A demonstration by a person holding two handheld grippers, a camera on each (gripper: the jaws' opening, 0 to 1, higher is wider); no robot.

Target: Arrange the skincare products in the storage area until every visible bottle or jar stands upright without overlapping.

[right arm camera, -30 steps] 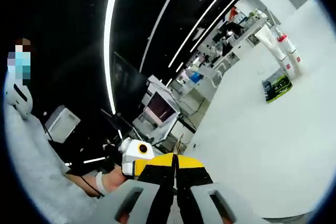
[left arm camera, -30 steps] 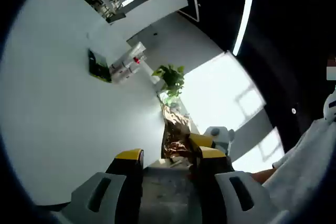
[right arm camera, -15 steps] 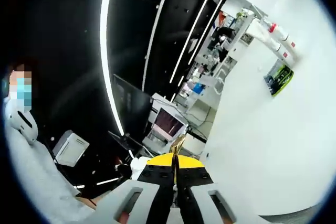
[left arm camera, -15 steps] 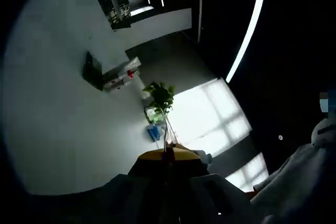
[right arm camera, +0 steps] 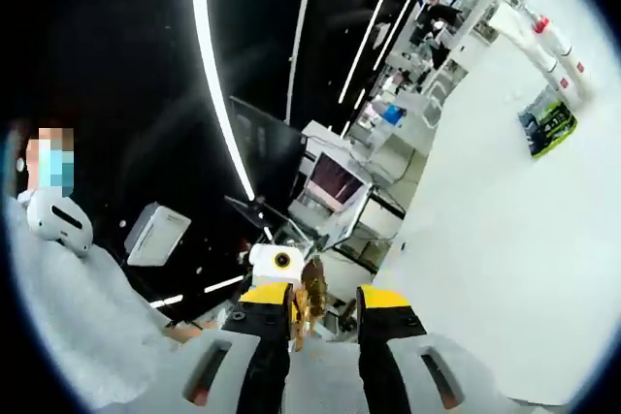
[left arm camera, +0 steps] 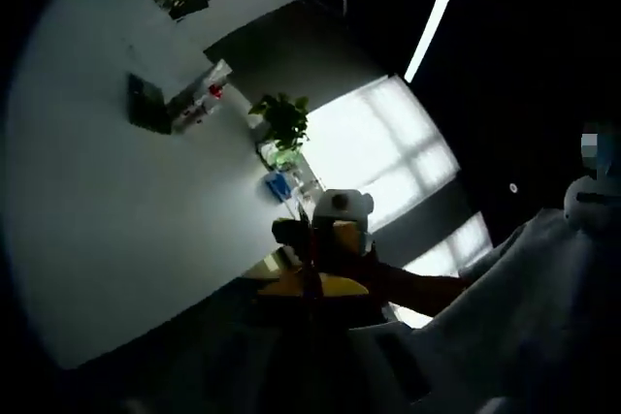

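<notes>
Both tools are raised well clear of the white table (left arm camera: 116,230), presumably between placements. The left gripper (left arm camera: 310,283) is seen with its jaws closed together, nothing visibly held. The right gripper (right arm camera: 325,300) is seen with jaws apart, a brown-gold object (right arm camera: 310,293) touching its left jaw. The skincare bottles (right arm camera: 558,41) are located far off on the table.

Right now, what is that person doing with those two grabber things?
A person is holding both grabbers up in the air, close together, away from the white table. The left gripper is shut and the right gripper is open. A small golden-brown thing sits by one of the right gripper's jaws, too unclear to name. The bottles and a green-and-black pack sit far off on the table, untouched.
</notes>
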